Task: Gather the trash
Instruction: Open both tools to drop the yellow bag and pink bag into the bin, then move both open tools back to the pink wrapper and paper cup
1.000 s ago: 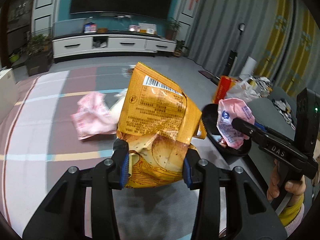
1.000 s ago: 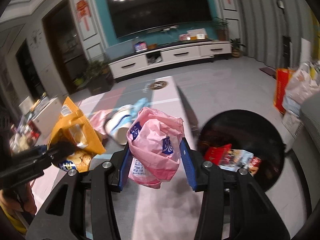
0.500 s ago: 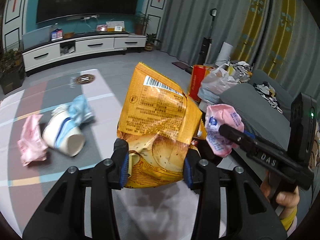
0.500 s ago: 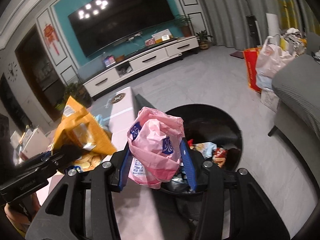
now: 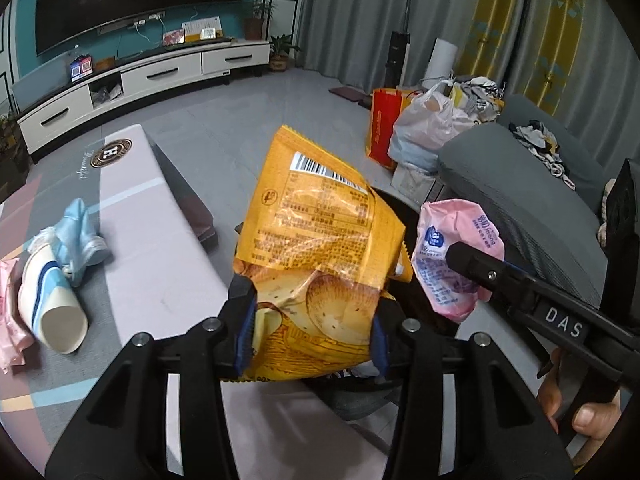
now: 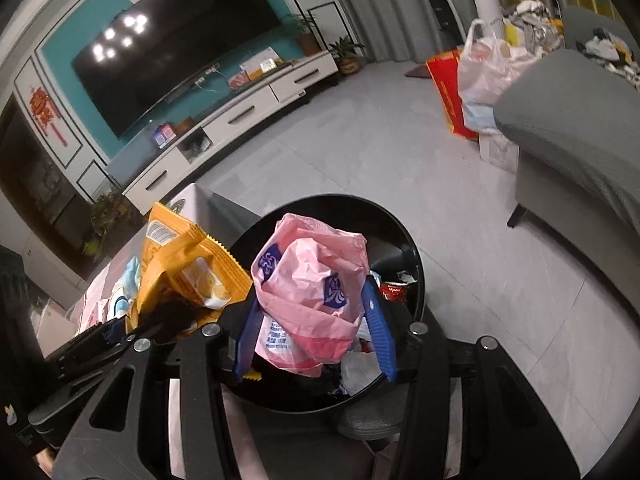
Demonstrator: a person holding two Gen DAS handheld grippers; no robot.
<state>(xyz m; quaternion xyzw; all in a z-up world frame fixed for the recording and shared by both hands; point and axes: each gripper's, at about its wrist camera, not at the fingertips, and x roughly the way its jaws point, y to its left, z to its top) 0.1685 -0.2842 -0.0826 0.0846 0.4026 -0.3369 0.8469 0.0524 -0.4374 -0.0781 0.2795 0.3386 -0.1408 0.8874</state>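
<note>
Two pieces of trash were held in the air, one in each tool. The left gripper (image 5: 312,330) was clamped on the lower part of an orange chip bag (image 5: 320,248), whose barcode end stood upright above the blue finger pads (image 5: 245,330). The right gripper (image 6: 314,332) was closed on a crumpled pink wrapper (image 6: 310,292), pinched between its own blue pads (image 6: 378,330).

Seen from the right wrist, the pink wrapper hung directly over the open mouth of a round black trash bin (image 6: 414,248), which already contained red and white scraps. The chip bag sat just to the left of the wrapper, over the bin's left edge (image 6: 188,268). From the left wrist, the bin (image 5: 394,202) was mostly hidden behind the chip bag, and the wrapper (image 5: 448,256) appeared to the right, gripped by the other tool's black finger.

More trash lay on the table (image 5: 160,264) to the left: a tipped paper cup (image 5: 48,312) with a blue stripe, a crumpled light blue piece (image 5: 80,236) touching it, and a pink packet (image 5: 10,328) at the far left edge.

Beyond the bin stood a grey sofa (image 6: 572,128), with a red paper bag (image 6: 450,88) and a full white plastic bag (image 6: 486,68) beside it. A white television cabinet (image 5: 148,80) ran along the far wall under a large dark screen (image 6: 176,52).
</note>
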